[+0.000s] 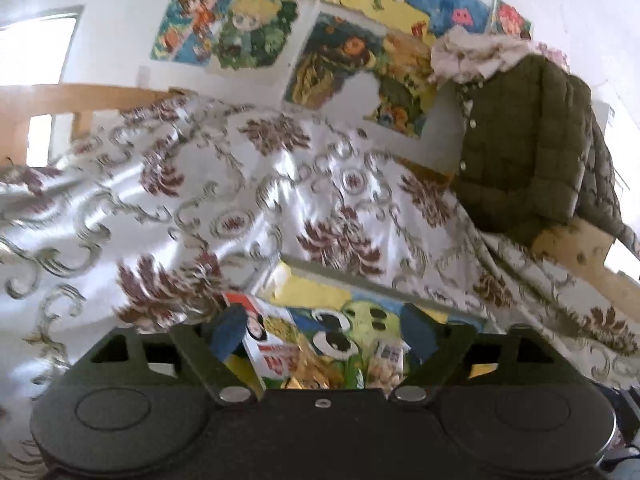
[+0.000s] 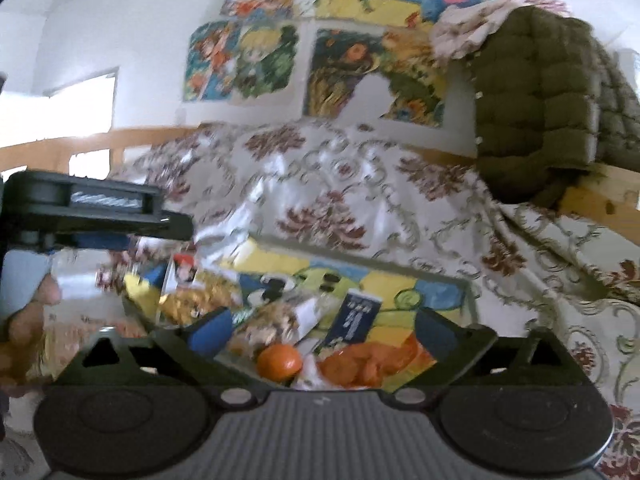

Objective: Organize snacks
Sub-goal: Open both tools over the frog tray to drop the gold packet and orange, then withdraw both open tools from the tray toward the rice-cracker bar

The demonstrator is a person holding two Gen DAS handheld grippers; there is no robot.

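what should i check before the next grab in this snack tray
1. Left gripper open, nothing clamped: ok.
2. Right gripper open, nothing clamped: ok.
3. Snacks inside the cartoon tray: the orange, dark blue packet and red-and-white packet look inside.
4. Pile tidy: not ok, packets overlap.
5. Arms clear of each other: ok, left gripper sits off to the side in the right view.
6. Picture sharpness: not ok, blurred.

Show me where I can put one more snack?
The tray's yellow right end, between the dark blue packet and the rim, looks bare. The patterned cloth behind the tray is free too. It's crowded on the left, around the orange and the snack bags.
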